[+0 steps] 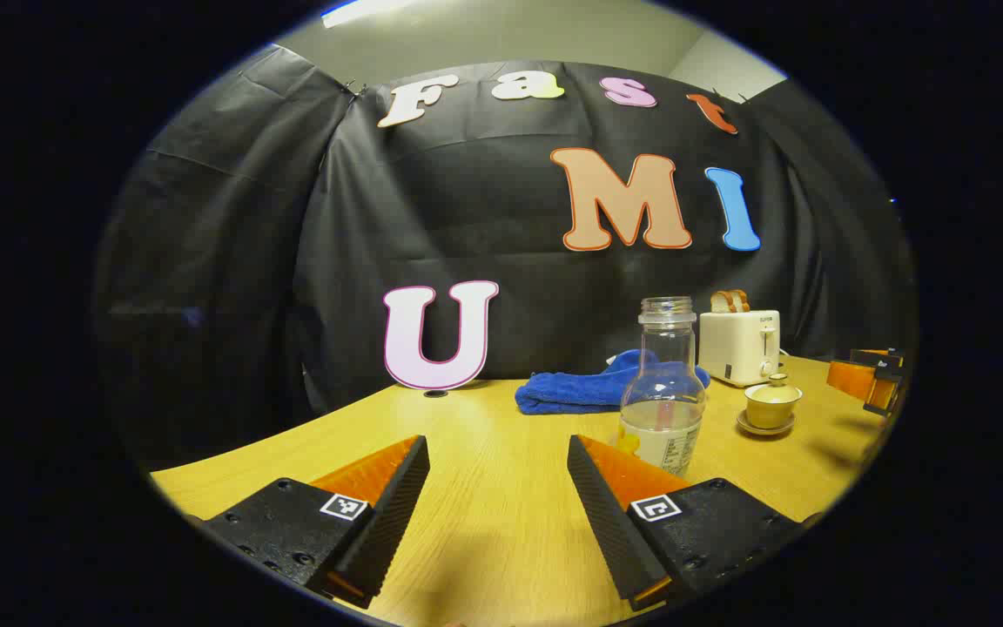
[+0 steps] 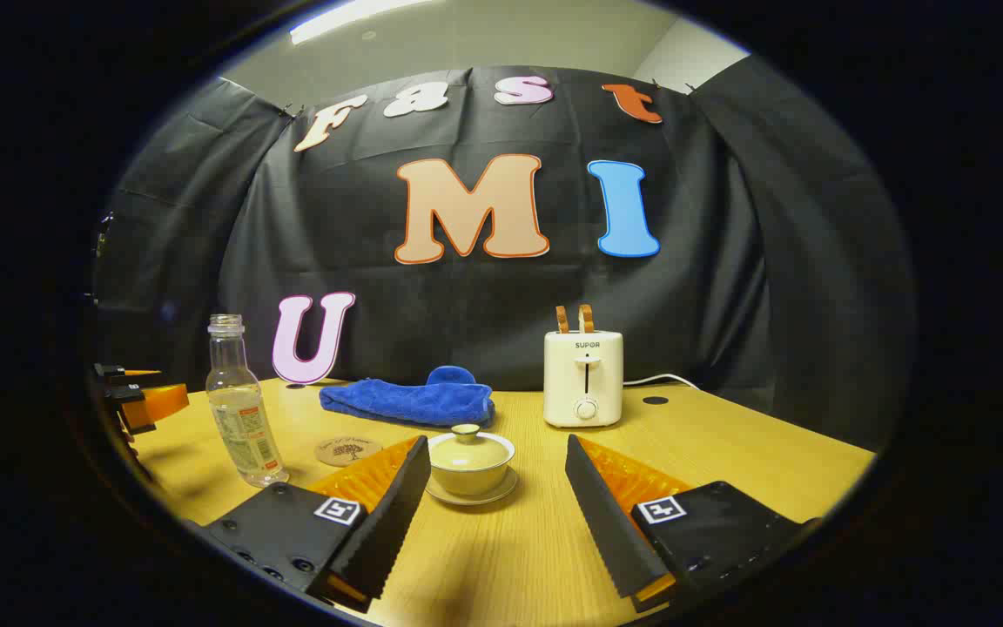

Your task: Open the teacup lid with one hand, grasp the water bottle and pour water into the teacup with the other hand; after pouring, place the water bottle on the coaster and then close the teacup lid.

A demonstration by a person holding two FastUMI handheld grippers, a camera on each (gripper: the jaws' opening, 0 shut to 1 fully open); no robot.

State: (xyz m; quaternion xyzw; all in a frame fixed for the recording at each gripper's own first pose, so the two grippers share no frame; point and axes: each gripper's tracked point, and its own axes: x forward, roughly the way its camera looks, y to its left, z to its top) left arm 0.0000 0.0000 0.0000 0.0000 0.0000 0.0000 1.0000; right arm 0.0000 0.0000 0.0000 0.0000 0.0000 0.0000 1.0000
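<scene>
**Each gripper faces its own target, nothing held yet**

In the left gripper view, the left gripper point(image 1: 497, 488) hangs low over the table point(image 1: 484, 540) with its jaws spread wide and nothing between them. The bottle point(image 1: 665, 392) stands upright, uncapped and about a third full, just ahead and a little to the right of the gap, partly behind the right finger point(image 1: 593, 496). Its long axis is vertical, so I'd judge a level approach with a slight swing right would put the fingers either side of it. The cup point(image 1: 772, 403), lid on, sits on its saucer farther right, toward the table's right edge, where the other gripper point(image 1: 867, 379) shows.

In the right gripper view, the right gripper point(image 2: 497, 488) is likewise wide open and empty. The cup point(image 2: 470, 461) sits dead ahead between the fingers, apart from both, its lid point(image 2: 469, 446) closed with the knob pointing up. The coaster point(image 2: 347, 450) lies left of it, the bottle point(image 2: 240, 405) beyond that near the left edge. The right gripper is plainly nearer the lid, the left nearer the bottle.
</scene>
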